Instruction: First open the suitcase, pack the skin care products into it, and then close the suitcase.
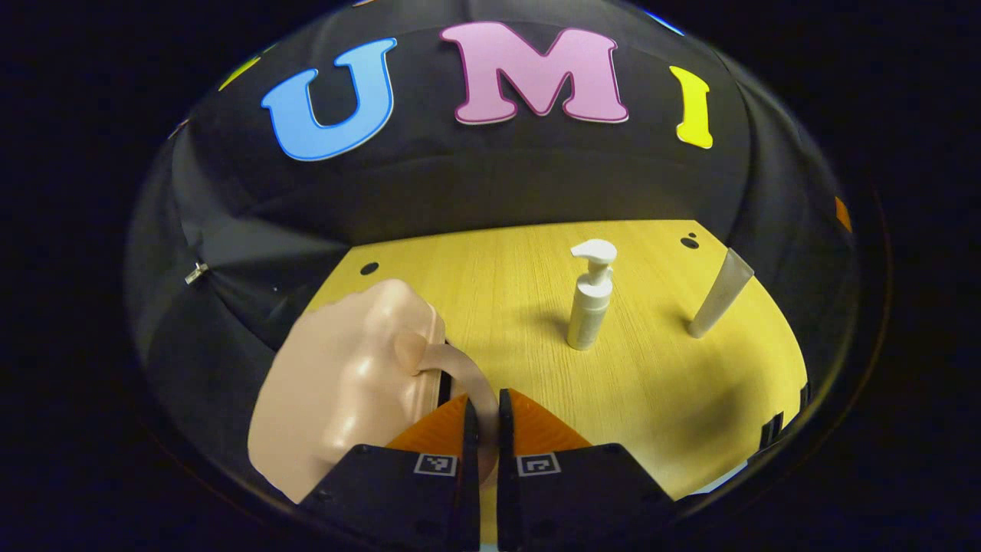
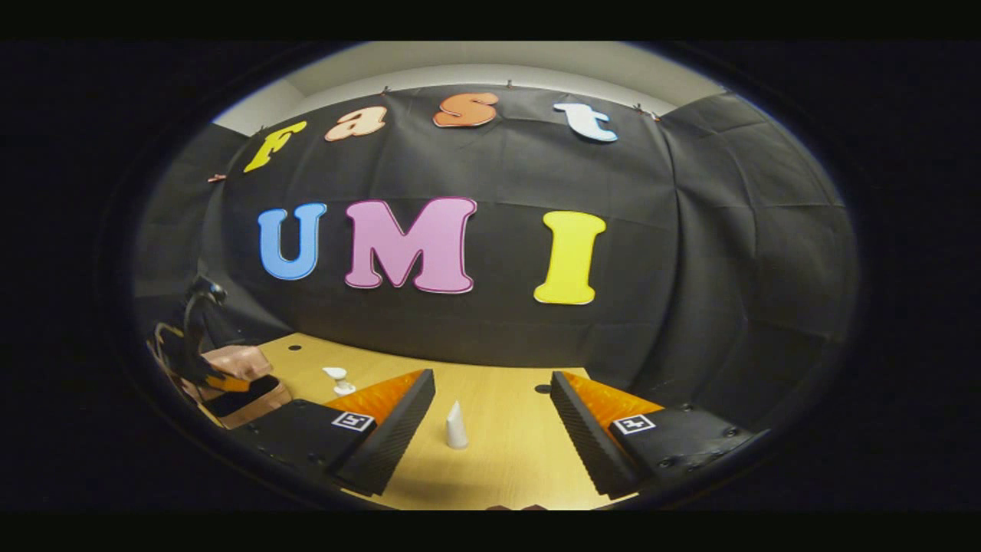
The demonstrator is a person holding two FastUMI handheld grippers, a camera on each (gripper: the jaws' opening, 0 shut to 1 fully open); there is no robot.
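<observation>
Now | left gripper jaws pinch suitcase handle | right gripper agape

A pale wooden table with a fine lengthwise grain fills the booth's floor; small dark round holes sit near its far corners; black cloth hangs behind and to both sides — creased, pinned along its top edge by small clips; above it a strip of plain light wall shows; soft shadows lie on the tabletop — the light comes from above.
</observation>
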